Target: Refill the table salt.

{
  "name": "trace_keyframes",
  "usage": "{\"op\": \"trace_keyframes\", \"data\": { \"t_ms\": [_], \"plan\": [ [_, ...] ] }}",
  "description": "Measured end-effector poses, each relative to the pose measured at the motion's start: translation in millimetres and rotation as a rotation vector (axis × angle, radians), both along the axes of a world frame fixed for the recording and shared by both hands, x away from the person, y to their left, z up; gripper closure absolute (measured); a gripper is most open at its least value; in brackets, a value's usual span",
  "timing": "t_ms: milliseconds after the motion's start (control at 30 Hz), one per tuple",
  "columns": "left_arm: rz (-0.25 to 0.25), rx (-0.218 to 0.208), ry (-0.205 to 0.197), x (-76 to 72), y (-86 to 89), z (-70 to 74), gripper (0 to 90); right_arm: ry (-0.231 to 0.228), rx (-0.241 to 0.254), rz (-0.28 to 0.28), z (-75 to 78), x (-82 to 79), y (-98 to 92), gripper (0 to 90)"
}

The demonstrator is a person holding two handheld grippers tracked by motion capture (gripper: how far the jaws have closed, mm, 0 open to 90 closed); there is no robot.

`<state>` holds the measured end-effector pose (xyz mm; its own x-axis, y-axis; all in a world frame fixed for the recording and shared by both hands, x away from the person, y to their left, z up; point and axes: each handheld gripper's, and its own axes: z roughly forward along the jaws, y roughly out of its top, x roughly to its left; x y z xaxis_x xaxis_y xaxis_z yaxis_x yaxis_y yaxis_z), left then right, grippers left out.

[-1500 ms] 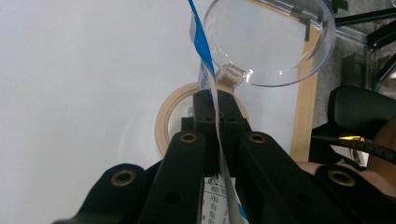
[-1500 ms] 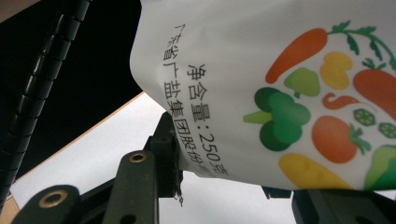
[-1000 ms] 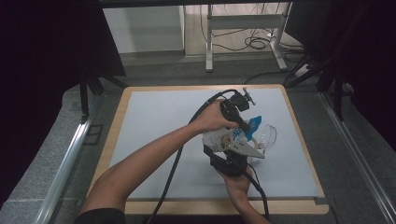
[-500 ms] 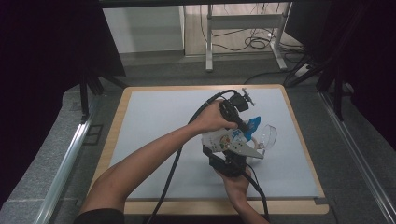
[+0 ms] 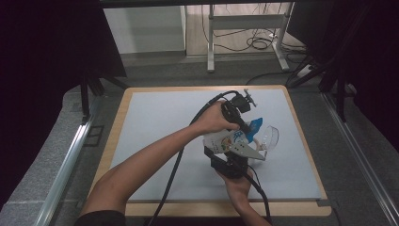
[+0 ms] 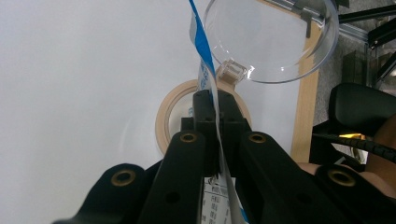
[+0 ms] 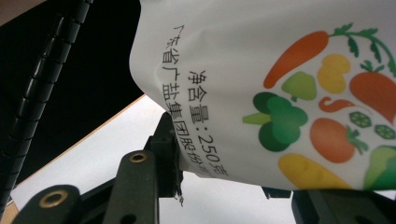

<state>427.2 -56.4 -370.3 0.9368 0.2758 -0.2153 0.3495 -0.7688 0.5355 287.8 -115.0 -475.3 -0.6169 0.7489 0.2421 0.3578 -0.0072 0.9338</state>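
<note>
Your left claw [image 6: 217,121] pinches the pouch [image 5: 226,141] by its blue top edge; your right claw [image 7: 224,186] grips its bottom, clear bowl [image 5: 269,136] at three o'clock.

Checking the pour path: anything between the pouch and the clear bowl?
Nothing visible. The left hand-held gripper is shut on the pouch's blue top edge, and the clear bowl lies open just beyond it. A tape roll lies on the mat below, beside the bowl, not in the path.
</note>
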Motion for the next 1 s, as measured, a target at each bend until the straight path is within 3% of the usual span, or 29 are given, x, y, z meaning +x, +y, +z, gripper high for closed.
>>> {"op": "trace_keyframes", "data": {
  "t_ms": [1000],
  "plan": [
    [0.001, -0.002, 0.0, -0.1, 0.4, 0.3, 89.9, -0.004, 0.004, -0.003, -0.1, -0.2, 0.1, 57.7]
  ]
}}
